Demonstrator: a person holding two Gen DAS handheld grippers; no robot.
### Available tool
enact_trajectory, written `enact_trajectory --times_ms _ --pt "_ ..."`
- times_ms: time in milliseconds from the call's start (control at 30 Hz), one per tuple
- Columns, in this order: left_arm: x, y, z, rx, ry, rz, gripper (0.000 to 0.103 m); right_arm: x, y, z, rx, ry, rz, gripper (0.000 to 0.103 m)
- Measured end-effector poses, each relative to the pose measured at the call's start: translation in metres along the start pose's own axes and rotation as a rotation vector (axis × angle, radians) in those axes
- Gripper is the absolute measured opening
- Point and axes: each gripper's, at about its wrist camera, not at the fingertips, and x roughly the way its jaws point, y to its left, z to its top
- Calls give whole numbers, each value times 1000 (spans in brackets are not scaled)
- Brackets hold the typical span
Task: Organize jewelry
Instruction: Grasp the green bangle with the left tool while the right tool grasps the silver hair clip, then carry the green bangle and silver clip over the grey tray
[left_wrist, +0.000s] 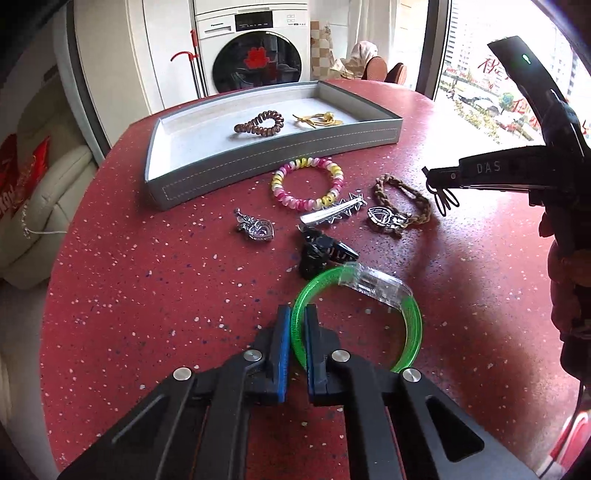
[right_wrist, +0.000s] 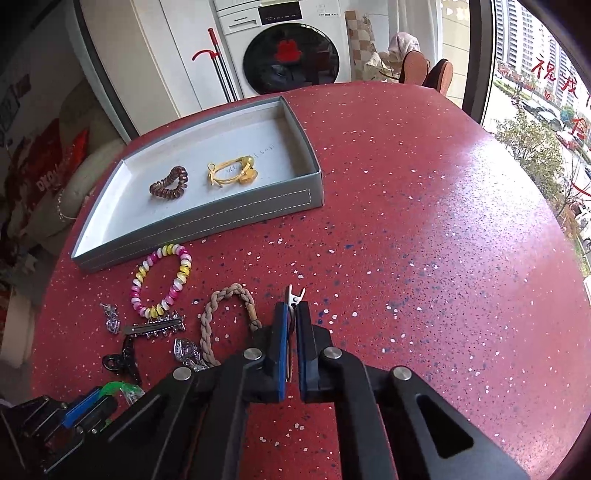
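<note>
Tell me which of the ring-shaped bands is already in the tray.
The brown spiral hair tie, lying inside the grey tray. The pink-and-yellow coil, braided bracelet and green bangle remain outside on the table.

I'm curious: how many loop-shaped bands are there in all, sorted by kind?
Coiled: 2 (brown coiled band, pink-yellow-white coiled band)
Braided band: 1
Green bangle: 1
Yellow cord tie: 1
Total: 5

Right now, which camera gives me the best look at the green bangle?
The left wrist view: the green bangle lies nearly whole there, its rim between the left gripper pads. The right wrist view shows only a green sliver at its lower left edge.
</note>
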Motion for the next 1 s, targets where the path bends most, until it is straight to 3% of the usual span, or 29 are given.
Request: enact_trajectory --times_ms 433,700,1000 --pt "-11 19 6 -88 -10 -83 25 -21 -5 3 39 -37 76 5" --pt "-28 35 18 -126 -47 -81 25 -35 -1 8 38 -57 115 5" --pt "-39 56 57 -131 -127 -60 25 -39 8 33 36 -82 144 5"
